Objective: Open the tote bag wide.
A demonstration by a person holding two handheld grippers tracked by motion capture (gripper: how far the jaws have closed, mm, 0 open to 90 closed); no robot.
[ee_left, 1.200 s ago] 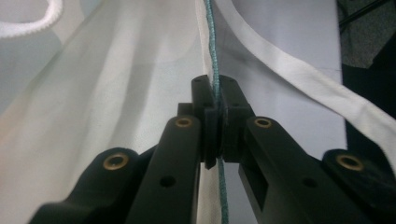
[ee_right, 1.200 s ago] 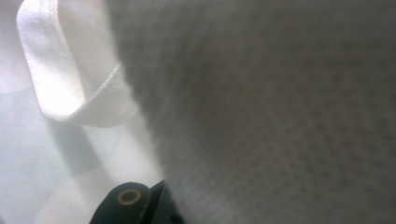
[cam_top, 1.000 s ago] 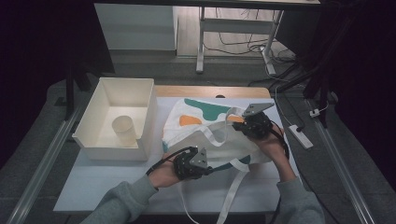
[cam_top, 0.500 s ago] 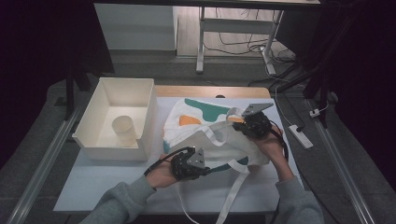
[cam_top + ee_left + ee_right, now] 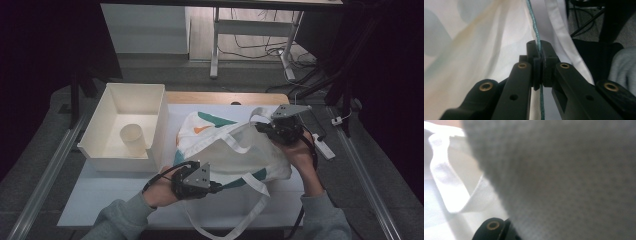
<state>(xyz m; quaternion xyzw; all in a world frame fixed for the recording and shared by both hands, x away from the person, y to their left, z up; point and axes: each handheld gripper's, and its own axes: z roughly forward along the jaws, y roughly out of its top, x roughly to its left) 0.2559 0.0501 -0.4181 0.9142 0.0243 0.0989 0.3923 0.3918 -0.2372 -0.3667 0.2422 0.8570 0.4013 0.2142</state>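
A white tote bag [image 5: 235,155] with teal and orange patches lies in the middle of the table. My left gripper [image 5: 216,187] is at its near left edge; in the left gripper view the left gripper [image 5: 539,50] is shut on the bag's teal-stitched edge [image 5: 536,32]. My right gripper [image 5: 262,127] grips the bag's far rim and holds it up off the table. Up close in the right gripper view, grey woven cloth [image 5: 574,170] covers the jaws, with a white strap [image 5: 451,187] beside it.
A white open box [image 5: 95,145] stands at the left of the table with a pale cup [image 5: 132,140] inside. One bag handle [image 5: 250,220] hangs over the table's near edge. A power strip [image 5: 324,146] lies at the right edge.
Both hands have risen a little with the bag's edges. The bag's rim has lifted off the table and its mouth gapes wider.
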